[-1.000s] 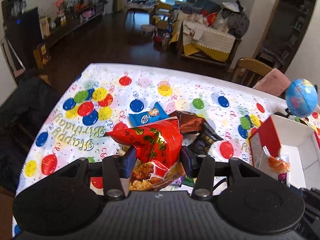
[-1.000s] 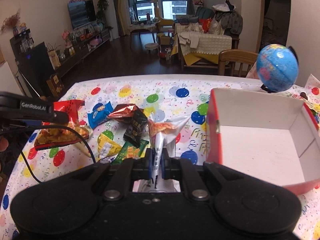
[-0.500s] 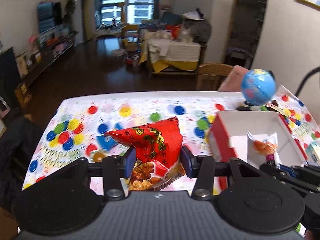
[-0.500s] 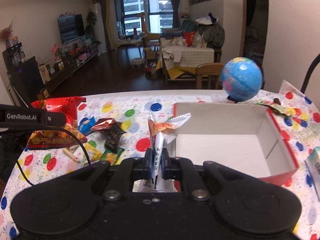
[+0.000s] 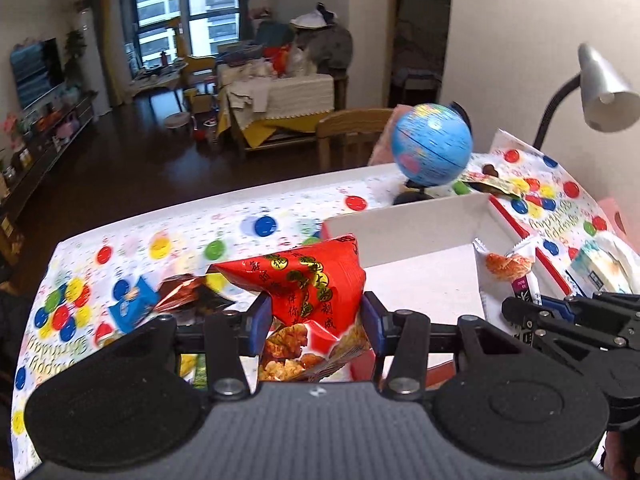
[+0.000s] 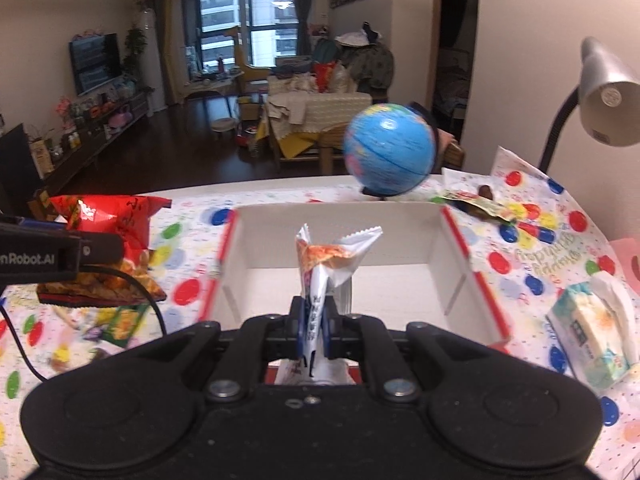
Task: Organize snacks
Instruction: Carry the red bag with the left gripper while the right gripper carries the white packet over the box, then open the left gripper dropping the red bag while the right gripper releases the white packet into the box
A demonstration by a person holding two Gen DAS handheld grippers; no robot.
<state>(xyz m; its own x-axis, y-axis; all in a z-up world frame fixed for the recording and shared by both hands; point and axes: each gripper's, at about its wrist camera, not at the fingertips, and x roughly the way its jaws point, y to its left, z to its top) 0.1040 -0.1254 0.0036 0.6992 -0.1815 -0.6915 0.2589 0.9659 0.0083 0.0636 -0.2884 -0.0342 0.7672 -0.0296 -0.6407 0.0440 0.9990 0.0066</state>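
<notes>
My left gripper (image 5: 314, 322) is shut on a red snack bag (image 5: 308, 280) and holds it in the air near the left edge of the white box with red sides (image 5: 400, 228). The bag also shows in the right wrist view (image 6: 108, 232). My right gripper (image 6: 314, 332) is shut on a white snack packet (image 6: 324, 264) and holds it upright over the near side of the box (image 6: 340, 220). The packet also shows in the left wrist view (image 5: 508, 268). The box floor looks bare.
A blue globe (image 6: 390, 150) stands behind the box. A tissue pack (image 6: 596, 340) lies to its right, under a desk lamp (image 6: 604, 92). Several loose snack packets (image 5: 160, 300) lie on the balloon tablecloth left of the box. A wrapper (image 6: 476, 202) lies at the far right.
Both grippers have swung right with their snacks. The box now lies straight ahead of the right gripper, and the left gripper has come up to the box's left edge.
</notes>
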